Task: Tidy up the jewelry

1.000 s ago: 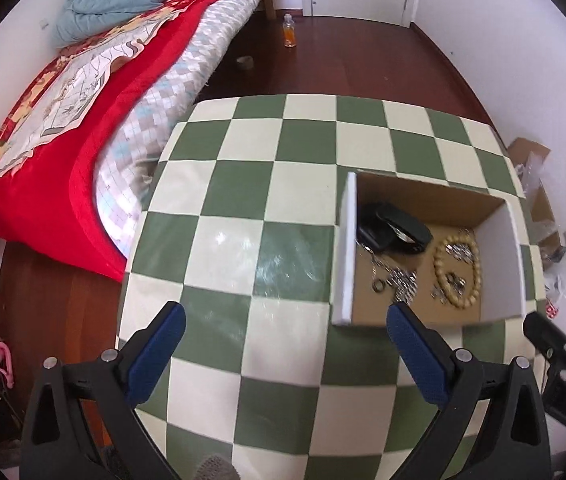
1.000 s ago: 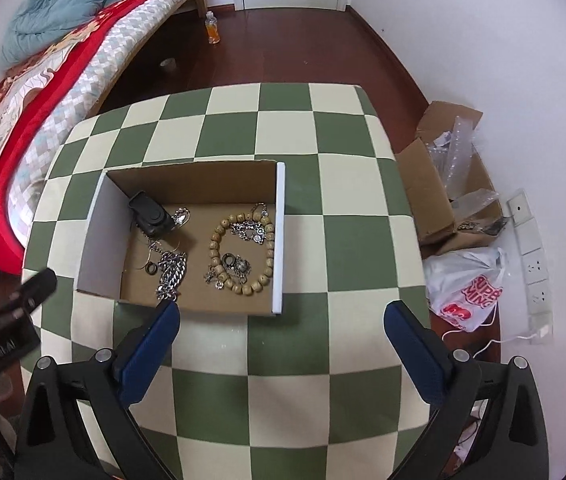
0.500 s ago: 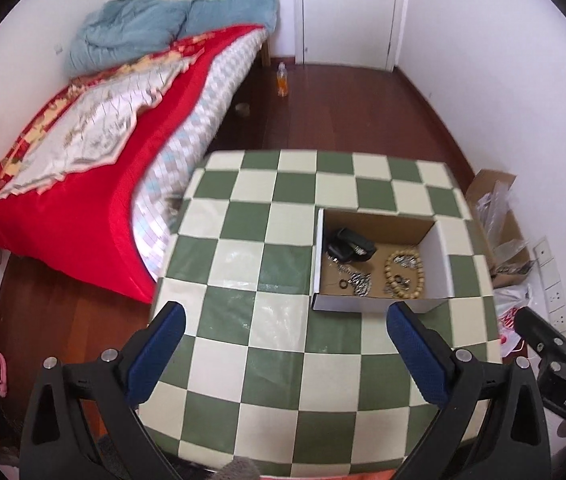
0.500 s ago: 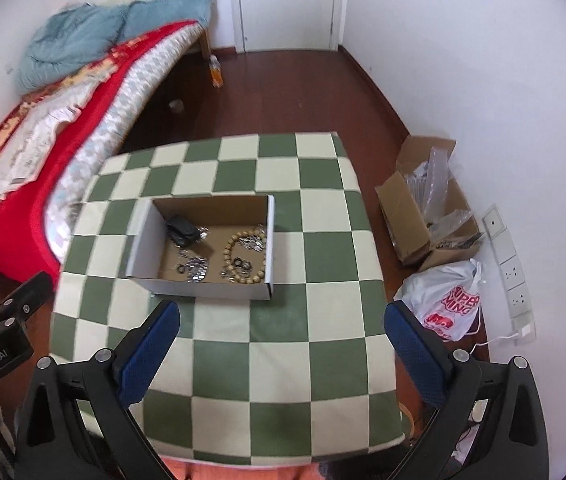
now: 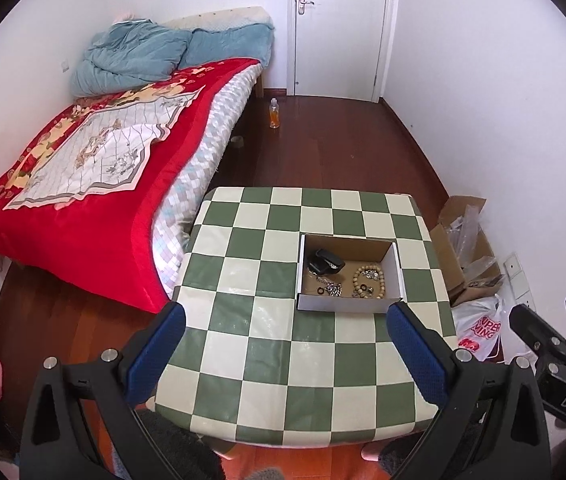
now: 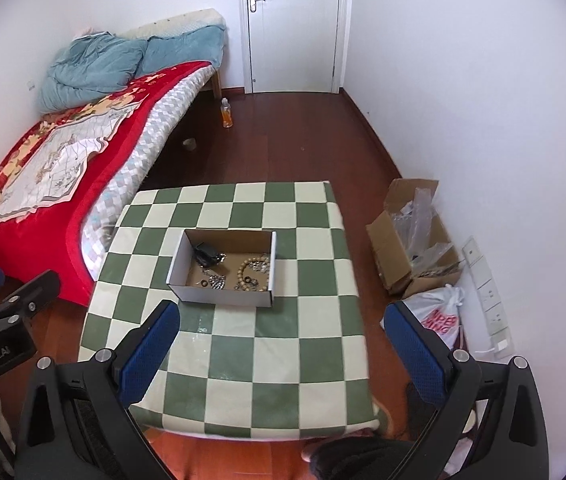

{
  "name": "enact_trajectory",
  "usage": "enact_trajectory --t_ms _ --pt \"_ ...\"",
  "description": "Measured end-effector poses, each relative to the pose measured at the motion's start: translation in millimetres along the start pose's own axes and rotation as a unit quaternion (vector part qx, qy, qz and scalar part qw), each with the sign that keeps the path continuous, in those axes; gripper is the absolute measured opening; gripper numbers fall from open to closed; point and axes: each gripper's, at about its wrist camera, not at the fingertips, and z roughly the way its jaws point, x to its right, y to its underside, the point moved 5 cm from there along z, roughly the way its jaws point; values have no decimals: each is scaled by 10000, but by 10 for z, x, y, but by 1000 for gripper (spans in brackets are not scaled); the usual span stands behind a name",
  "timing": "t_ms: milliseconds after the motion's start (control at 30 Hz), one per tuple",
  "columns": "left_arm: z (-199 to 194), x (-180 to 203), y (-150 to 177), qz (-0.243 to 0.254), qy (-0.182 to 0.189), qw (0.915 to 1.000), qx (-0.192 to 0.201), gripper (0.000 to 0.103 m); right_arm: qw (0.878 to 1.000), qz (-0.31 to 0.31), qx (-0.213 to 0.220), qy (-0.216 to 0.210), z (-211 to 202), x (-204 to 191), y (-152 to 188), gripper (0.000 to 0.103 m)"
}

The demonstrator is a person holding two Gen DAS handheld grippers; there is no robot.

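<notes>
Box (image 5: 347, 305) on table (image 5: 259, 344), jewelry (image 5: 368, 281) inside box, bed (image 5: 95, 184) left of table

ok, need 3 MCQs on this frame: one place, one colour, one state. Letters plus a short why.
1. Where is the bead bracelet?
A. on the bed
B. in the box
C. on the floor

2. What colours is the table cover?
A. green and cream
B. red and white
C. plain blue

3. How are the two grippers?
A. both shut on jewelry
B. left shut, right open
C. both open and empty

Answers:
1 B, the beads lie on the box floor, right half.
2 A, it shows a green and cream check.
3 C, the left gripper and right gripper have fingers wide apart with nothing between them.
</notes>
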Motion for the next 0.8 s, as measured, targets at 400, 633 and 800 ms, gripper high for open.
enact_trajectory --t_ms 400,633,800 --pt "-138 36 -113 -55 -85 9999 -100 102 10000 3 63 32 -183 64 -251 103" --pt "-150 66 -141 -46 -180 9998 -25 102 10000 2 33 46 -141 60 -290 103" --pt "-132 57 -132 -102 -189 9998 -57 102 10000 -7 9 47 -117 55 -291 103"
